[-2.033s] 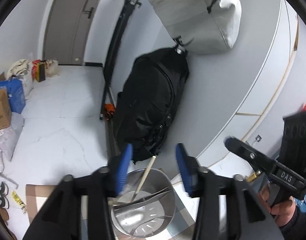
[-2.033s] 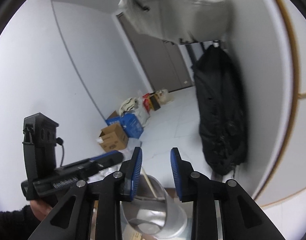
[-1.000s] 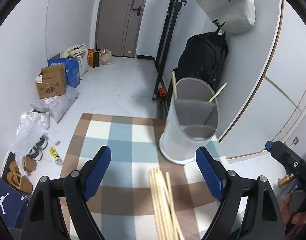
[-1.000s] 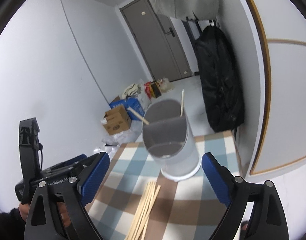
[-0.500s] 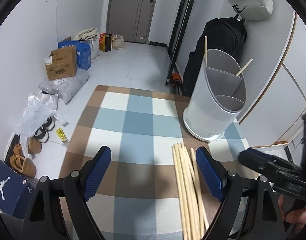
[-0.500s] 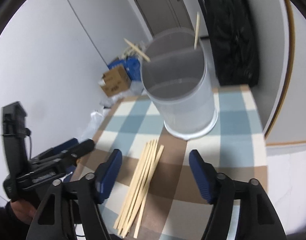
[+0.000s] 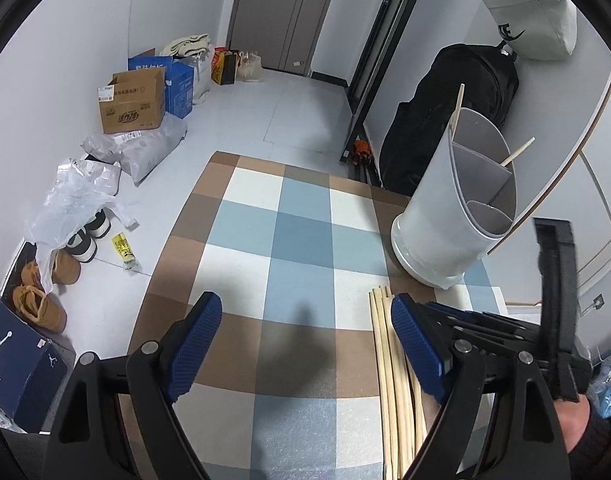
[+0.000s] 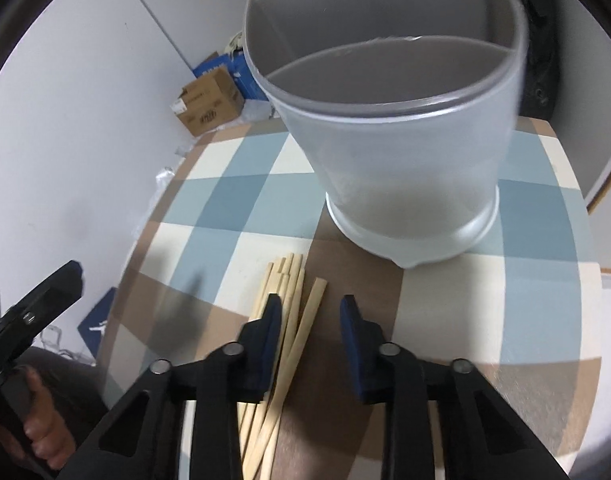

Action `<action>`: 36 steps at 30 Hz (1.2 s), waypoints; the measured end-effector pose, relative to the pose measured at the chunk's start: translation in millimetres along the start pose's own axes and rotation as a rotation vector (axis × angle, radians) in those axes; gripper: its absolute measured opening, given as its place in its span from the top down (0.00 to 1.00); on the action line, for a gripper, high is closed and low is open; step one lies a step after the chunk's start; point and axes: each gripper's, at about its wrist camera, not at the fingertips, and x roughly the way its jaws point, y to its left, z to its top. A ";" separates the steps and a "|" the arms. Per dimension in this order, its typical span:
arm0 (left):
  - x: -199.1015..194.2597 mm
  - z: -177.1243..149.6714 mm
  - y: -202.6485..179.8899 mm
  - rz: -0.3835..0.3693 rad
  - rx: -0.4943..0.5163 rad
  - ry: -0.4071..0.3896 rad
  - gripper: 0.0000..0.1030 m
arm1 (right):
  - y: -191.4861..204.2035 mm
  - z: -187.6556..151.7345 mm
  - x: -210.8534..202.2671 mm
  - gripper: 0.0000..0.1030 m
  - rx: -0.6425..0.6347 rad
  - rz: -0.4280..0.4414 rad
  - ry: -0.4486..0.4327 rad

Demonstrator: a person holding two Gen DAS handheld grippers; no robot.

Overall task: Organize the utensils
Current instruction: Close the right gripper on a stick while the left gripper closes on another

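A bundle of wooden chopsticks (image 8: 291,322) lies on the checked table cloth (image 8: 225,208), also in the left wrist view (image 7: 389,364). A grey divided utensil holder (image 8: 401,132) stands just beyond them; in the left wrist view (image 7: 461,204) two chopsticks stick up out of it. My right gripper (image 8: 311,330) is partly open, low over the bundle, its jaws on either side of the rightmost sticks, holding nothing. My left gripper (image 7: 305,340) is wide open and empty above the cloth, left of the bundle.
The table's edge (image 7: 173,216) drops to a floor with cardboard boxes (image 7: 131,100), bags and shoes (image 7: 45,272) on the left. A black backpack (image 7: 453,112) hangs behind the holder by the wall. The right gripper's body (image 7: 505,332) crosses the left wrist view.
Both grippers pulled back from the holder and came down toward the table. The right gripper moved low over the chopstick bundle and narrowed its jaws. The left stayed wide open.
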 end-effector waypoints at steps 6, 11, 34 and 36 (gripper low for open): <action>0.8 3.9 5.5 -0.009 -0.016 0.007 0.19 | 6.5 4.1 12.1 0.79 -0.038 -0.063 0.023; -0.3 6.6 8.5 -0.021 -0.036 0.004 0.19 | 17.1 5.1 15.3 0.79 -0.063 -0.139 0.029; 16.4 -4.8 -12.3 -0.017 0.039 0.081 0.19 | -2.0 6.9 -67.5 0.94 0.068 -0.002 -0.270; 17.3 -6.3 -19.2 -0.016 0.066 0.089 0.19 | -4.9 6.1 -77.5 0.94 0.077 0.007 -0.301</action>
